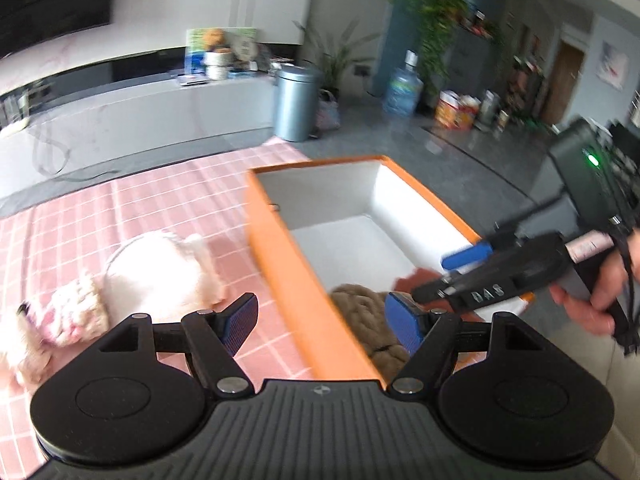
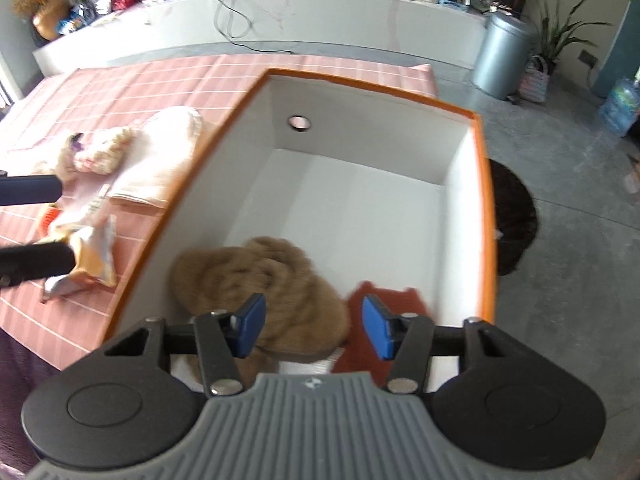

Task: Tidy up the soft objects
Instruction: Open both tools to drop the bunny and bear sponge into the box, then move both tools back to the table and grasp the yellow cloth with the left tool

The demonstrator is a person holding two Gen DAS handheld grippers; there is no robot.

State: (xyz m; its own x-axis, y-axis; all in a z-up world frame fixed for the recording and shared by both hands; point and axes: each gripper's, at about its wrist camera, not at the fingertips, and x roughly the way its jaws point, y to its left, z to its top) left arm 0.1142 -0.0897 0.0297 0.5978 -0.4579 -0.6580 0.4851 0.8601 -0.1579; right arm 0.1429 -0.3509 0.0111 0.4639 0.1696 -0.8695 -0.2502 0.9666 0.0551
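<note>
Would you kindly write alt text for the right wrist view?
The right gripper hangs open over an orange box holding a brown knitted item and a rust-red cloth. Left of it, a plush toy lies on a pink checked tablecloth.

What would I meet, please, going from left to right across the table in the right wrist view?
Foil snack packet → small pink-and-cream plush toy → folded cream towel → orange box, with the brown knitted item and then the rust-red cloth inside it.
</note>
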